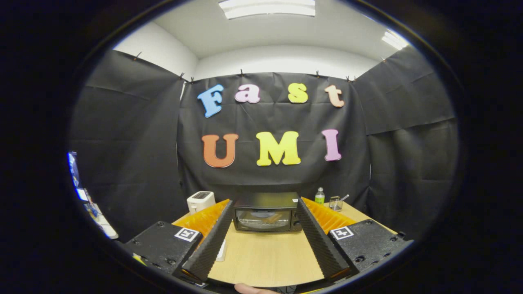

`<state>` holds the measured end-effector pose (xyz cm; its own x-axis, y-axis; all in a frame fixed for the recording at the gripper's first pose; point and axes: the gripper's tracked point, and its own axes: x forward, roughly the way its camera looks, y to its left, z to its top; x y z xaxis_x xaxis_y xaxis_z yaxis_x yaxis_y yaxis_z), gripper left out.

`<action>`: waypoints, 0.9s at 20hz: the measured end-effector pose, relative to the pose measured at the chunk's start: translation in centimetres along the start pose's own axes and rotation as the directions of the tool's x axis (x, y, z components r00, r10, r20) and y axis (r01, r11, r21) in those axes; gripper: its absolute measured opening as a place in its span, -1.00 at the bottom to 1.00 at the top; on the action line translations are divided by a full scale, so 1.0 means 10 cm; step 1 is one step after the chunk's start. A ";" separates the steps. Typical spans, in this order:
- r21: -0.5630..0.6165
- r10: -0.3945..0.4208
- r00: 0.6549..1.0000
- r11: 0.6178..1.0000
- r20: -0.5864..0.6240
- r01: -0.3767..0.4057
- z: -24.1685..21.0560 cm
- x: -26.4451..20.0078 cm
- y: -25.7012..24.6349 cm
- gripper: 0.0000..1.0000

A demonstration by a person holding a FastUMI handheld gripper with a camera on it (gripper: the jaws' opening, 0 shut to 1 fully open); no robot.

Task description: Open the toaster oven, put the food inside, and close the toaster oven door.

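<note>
**One closed toaster oven ahead of wide-open fingers**

The gripper (264, 234) has its two fingers spread wide apart, holding nothing; only bare table (265, 261) lies between them. At 12 o'clock from the fingers, just beyond their tips, stands one black toaster oven (267, 212) with its glass door shut; what is inside cannot be made out. At about 10 o'clock, beyond the left finger, sits one white toaster (200, 201). At about 2 o'clock, beyond the right finger, stand one small bottle (320, 196) with a green label and one clear glass cup (335, 203) with a thin utensil leaning in it. The bottle's contents cannot be told. The food cannot be made out.
</note>
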<state>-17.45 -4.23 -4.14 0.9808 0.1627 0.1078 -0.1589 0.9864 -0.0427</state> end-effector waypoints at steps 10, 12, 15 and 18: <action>-0.009 0.022 0.999 1.000 -0.025 -0.022 -0.15 0.02 0.07 1.00; -0.010 0.028 0.999 1.000 -0.034 -0.028 -0.19 0.04 0.09 1.00; -0.010 0.032 0.999 0.999 -0.037 -0.032 -0.22 0.05 0.09 1.00; 0.003 0.042 0.998 0.999 -0.040 -0.042 -0.27 0.09 0.09 1.00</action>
<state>-16.44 -3.32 -6.80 0.9770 0.2027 0.0664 -0.2001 0.9788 -0.0442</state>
